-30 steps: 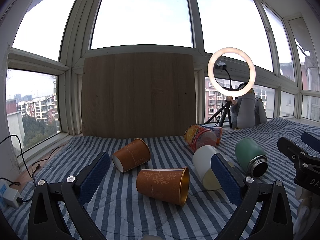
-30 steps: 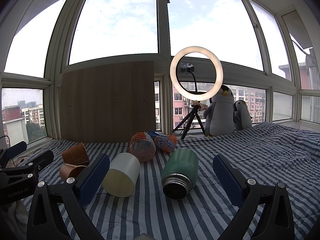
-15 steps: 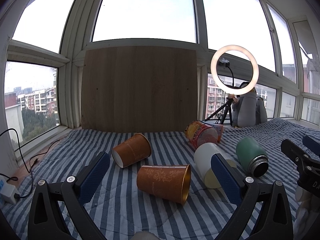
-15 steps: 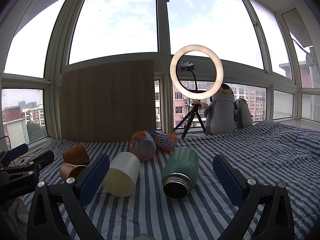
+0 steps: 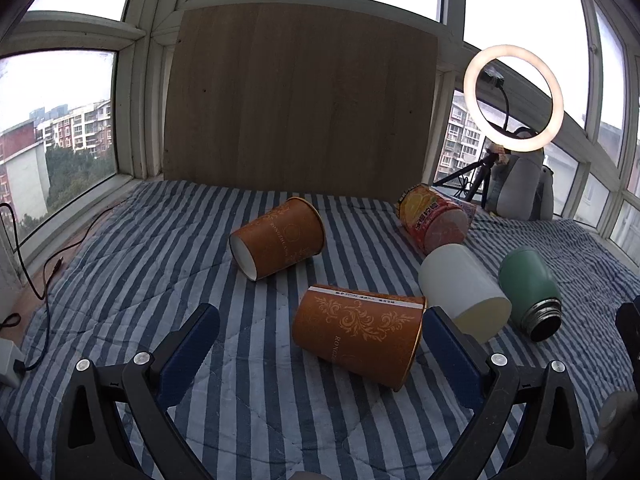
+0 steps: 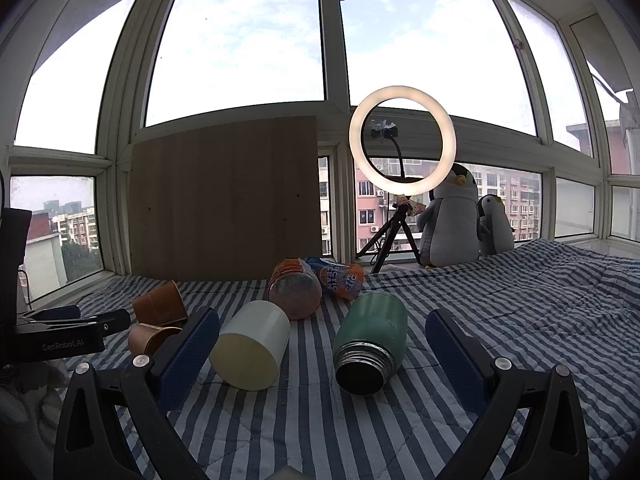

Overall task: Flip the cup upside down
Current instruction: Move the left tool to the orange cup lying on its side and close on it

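Note:
Several cups lie on their sides on the striped blanket (image 5: 120, 280). A brown paper cup with gold scrollwork (image 5: 356, 330) lies just ahead of my open, empty left gripper (image 5: 320, 356), close to its right finger (image 5: 450, 354). A second brown cup (image 5: 278, 239) lies farther back. A white cup (image 5: 464, 290) and a green flask (image 5: 530, 292) lie to the right. In the right wrist view my open, empty right gripper (image 6: 322, 356) faces the white cup (image 6: 252, 350) and the green flask (image 6: 370, 346). Both brown cups (image 6: 156, 322) show at the left.
Printed snack cups (image 5: 434, 216) lie near a wooden board (image 5: 300, 92) leaning on the windows. A ring light on a tripod (image 6: 402, 152) and two plush penguins (image 6: 452, 216) stand at the back right. Cables and a charger (image 5: 8, 364) lie at the blanket's left edge.
My left gripper has moved forward and tilted down toward the scrollwork cup, which now looks larger and nearer its right finger. My right gripper has hardly moved.

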`<action>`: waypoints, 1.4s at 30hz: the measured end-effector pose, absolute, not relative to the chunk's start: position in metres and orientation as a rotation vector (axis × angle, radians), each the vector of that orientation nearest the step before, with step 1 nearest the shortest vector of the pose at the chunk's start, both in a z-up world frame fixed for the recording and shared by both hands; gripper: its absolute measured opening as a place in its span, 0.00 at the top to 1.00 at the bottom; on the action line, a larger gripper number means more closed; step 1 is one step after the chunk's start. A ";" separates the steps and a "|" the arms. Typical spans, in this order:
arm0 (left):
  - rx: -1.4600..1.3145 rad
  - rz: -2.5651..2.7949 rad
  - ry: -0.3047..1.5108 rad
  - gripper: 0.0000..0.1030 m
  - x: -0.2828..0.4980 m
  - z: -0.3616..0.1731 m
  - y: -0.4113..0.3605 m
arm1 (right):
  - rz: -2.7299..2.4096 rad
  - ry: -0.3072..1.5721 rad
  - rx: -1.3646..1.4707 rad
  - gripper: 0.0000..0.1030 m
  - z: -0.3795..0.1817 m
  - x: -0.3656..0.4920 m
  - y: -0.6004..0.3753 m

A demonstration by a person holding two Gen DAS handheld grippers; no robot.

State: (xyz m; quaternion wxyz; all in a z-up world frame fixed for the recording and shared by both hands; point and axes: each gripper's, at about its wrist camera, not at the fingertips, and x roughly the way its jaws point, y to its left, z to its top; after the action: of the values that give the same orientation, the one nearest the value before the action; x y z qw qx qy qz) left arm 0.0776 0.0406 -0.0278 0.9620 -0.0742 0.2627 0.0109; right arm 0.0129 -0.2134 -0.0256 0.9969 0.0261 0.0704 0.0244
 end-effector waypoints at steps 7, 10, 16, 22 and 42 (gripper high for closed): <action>-0.227 0.031 0.700 0.00 0.104 -0.028 0.066 | 0.071 0.135 0.045 0.01 -0.026 0.011 -0.212; -0.235 0.040 0.734 0.01 0.110 -0.025 0.074 | 0.076 0.132 0.042 0.01 -0.025 0.010 -0.211; -0.271 0.037 0.769 0.01 0.124 -0.014 0.082 | 0.081 0.136 0.037 0.01 -0.026 0.010 -0.209; 0.092 -0.070 0.843 0.01 0.144 -0.001 0.063 | 0.080 0.152 0.056 0.01 -0.027 0.014 -0.212; -0.394 -0.345 0.931 0.44 0.171 -0.043 0.101 | 0.091 0.174 0.046 0.01 -0.027 0.016 -0.209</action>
State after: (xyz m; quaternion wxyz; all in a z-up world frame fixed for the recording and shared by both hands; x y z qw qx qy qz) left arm 0.1708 0.1006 -0.0434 0.8607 -0.1875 0.4439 -0.1646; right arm 0.0156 -0.2093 -0.0273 0.9949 0.0232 0.0866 0.0453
